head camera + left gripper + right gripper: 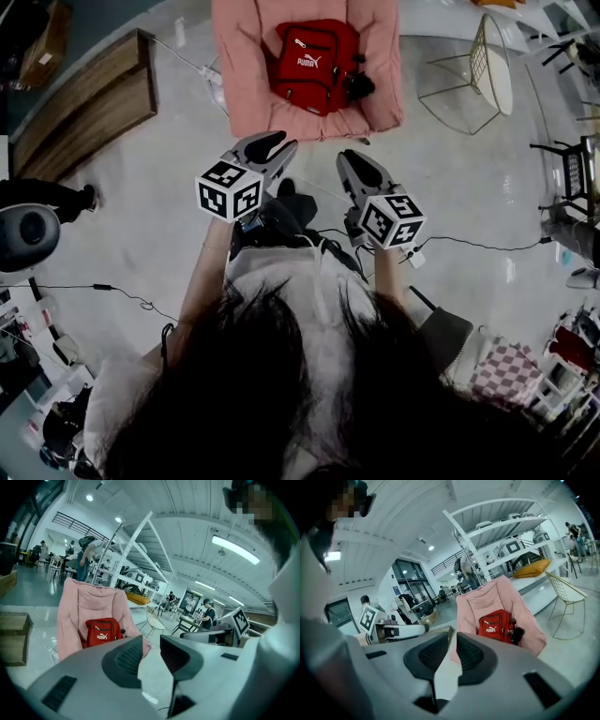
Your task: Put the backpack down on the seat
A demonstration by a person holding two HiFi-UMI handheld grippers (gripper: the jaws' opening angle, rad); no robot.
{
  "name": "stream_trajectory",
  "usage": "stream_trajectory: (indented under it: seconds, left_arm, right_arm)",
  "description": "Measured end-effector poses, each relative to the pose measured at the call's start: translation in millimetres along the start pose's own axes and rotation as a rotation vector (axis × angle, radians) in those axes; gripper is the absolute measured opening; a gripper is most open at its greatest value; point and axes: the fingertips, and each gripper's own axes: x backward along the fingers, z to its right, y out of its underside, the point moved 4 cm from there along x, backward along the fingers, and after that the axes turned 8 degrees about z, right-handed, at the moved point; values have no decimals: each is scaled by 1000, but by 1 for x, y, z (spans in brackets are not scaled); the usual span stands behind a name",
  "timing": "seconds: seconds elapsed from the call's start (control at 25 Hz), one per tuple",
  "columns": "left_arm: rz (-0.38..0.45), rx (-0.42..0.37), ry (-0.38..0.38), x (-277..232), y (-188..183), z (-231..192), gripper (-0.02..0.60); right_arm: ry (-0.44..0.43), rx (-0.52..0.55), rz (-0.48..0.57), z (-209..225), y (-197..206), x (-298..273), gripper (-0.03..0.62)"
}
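Note:
A red backpack (314,61) rests upright against the back of a pink cushioned seat (246,84), with a small black item (359,86) at its right side. The left gripper view also shows the backpack (101,632) on the seat (77,604), and the right gripper view shows the backpack (496,624) and seat (487,597) too. Both grippers hover over the floor, short of the seat's front edge. My left gripper (278,142) (151,641) is open and empty. My right gripper (347,155) (453,637) shows only a narrow slit with nothing in it.
A gold wire chair (473,80) stands to the right of the seat. A wooden bench (89,98) lies to its left. Cables (469,246) trail over the glossy floor. Tables, shelving and people fill the background in both gripper views.

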Motion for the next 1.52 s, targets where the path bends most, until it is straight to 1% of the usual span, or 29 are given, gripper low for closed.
stream_trajectory:
  seconds: [0.28,0.48,0.6,0.96,1.08,1.52]
  left_arm:
    - [-7,-21,-18,24,25,58,127]
    - [6,-17,-62,41,40,79,127]
    - [10,-24,-74,48,49,90,127]
    - [32,-26,-93,63,61,114,127]
    - [32,-25,-100,67,65,116,127]
    - [43,-14,-116,81,66,117,127]
  right_arm:
    - [-64,11,15,-15,12,47,69]
    - [-113,44,17,-27,19,71,57]
    - [-134,59,17,-32,24,84,52]
    - [-199,113,-14,-47,33,107,43]
    - [-214,138,-27,-52,38,109,43]
    - [-227,144,-29,-63,43,115,43]
